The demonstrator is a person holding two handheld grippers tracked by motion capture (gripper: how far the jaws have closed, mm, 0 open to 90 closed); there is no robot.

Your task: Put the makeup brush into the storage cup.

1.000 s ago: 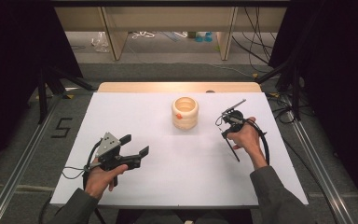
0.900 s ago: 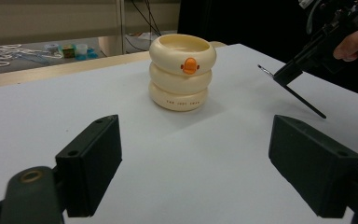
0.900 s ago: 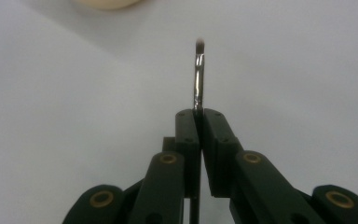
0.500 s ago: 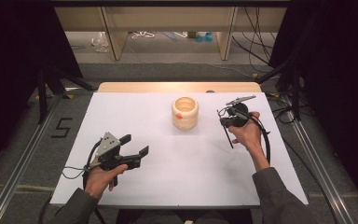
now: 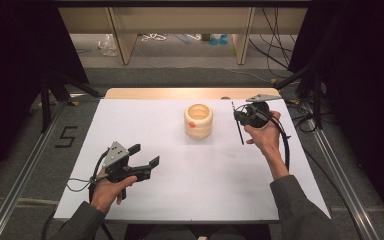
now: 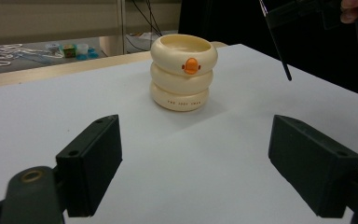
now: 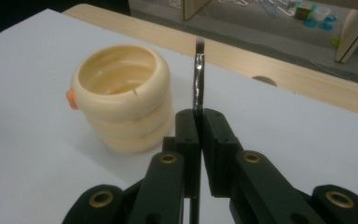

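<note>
Table: white sheet (image 5: 180, 200) on a wooden top, dark curtains at both sides, shelves and cables far behind.
Left gripper (image 5: 142, 160): nearest, low at the front left, resting in the hand, its black jaws spread wide with nothing between them.
Right gripper (image 5: 240, 116): farther back on the right, jaws pinched tight on a thin black brush (image 7: 198, 70).
Brush: tilted, its tip up in the air, near the pot's right side but not touching.
Pot (image 5: 198, 121): cream holder shaped like three stacked rings, with a small orange dot, standing mid-table toward the back.
Change: one second ago the right hand was lower and nearer the person; now it has lifted and gone back, level with the pot.
Meaning: the brush looks about ready to go into the pot.
</note>
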